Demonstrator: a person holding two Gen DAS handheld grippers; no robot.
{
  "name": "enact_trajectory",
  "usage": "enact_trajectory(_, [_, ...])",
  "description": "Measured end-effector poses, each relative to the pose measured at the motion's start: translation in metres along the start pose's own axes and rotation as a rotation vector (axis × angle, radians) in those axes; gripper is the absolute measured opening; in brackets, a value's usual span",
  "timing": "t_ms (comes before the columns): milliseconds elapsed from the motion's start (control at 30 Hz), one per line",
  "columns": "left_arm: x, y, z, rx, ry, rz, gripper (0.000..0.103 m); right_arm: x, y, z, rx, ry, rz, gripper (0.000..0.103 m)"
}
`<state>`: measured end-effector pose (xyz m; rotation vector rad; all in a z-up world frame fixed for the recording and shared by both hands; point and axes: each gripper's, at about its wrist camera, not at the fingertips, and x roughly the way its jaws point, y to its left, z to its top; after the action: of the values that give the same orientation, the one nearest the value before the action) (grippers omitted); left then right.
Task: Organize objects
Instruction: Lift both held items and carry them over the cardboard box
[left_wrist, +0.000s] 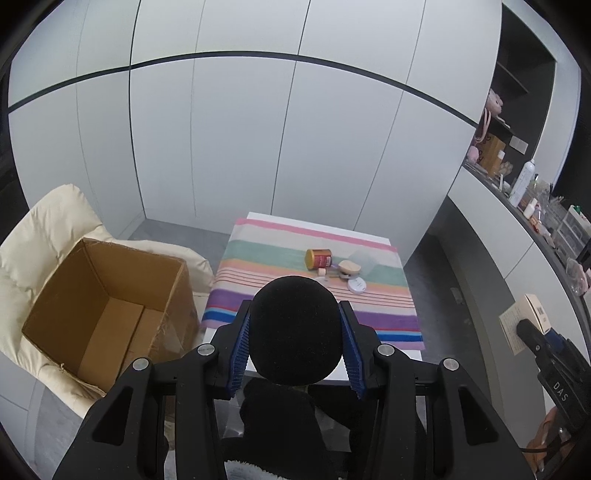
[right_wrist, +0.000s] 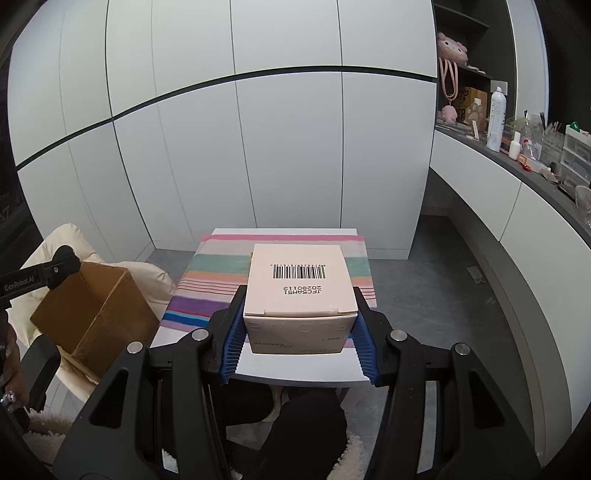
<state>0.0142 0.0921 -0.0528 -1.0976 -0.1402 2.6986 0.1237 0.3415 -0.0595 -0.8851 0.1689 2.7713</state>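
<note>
My left gripper (left_wrist: 295, 306) is shut on a black, round foam ball (left_wrist: 295, 332) held between its blue pads, above the near end of the table. My right gripper (right_wrist: 300, 291) is shut on a pale pink carton (right_wrist: 300, 288) with a barcode on top; the same carton (left_wrist: 517, 317) shows at the right edge of the left wrist view. On the striped cloth (left_wrist: 258, 258) lie a red and gold can (left_wrist: 318, 257) on its side, a beige puff (left_wrist: 349, 266), a white round compact (left_wrist: 357, 284) and a clear container (left_wrist: 364, 258).
An open, empty cardboard box (left_wrist: 107, 302) stands on a cream cushioned seat (left_wrist: 48, 221) left of the white table (right_wrist: 295, 369). White cupboard doors rise behind. A long dark counter (right_wrist: 517, 162) crowded with bottles and small bins runs along the right.
</note>
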Motion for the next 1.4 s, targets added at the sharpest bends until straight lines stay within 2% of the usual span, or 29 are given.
enact_trajectory(333, [0.002,0.019,-0.003,-0.046,0.008,0.02,0.045,0.011,0.012,-0.002,-0.022,0.03,0.034,0.053])
enact_trajectory(500, [0.001,0.034,-0.004,-0.065,0.012,0.044,0.045,0.02,0.03,0.0,-0.068,0.029,0.043,0.053])
enact_trajectory(667, [-0.006,0.055,-0.008,-0.089,0.007,0.086,0.045,0.026,0.058,0.001,-0.114,0.027,0.118,0.053])
enact_trajectory(867, [-0.018,0.098,-0.022,-0.18,0.029,0.166,0.045,0.036,0.11,0.001,-0.205,0.033,0.249,0.053])
enact_trajectory(1133, [-0.048,0.159,-0.041,-0.306,0.017,0.335,0.045,0.058,0.192,-0.006,-0.333,0.06,0.468,0.053])
enact_trajectory(1300, [-0.053,0.184,-0.049,-0.352,0.021,0.382,0.045,0.071,0.227,-0.015,-0.356,0.097,0.544,0.054])
enact_trajectory(1400, [-0.051,0.193,-0.046,-0.354,0.025,0.399,0.045,0.081,0.241,-0.016,-0.374,0.107,0.561,0.054])
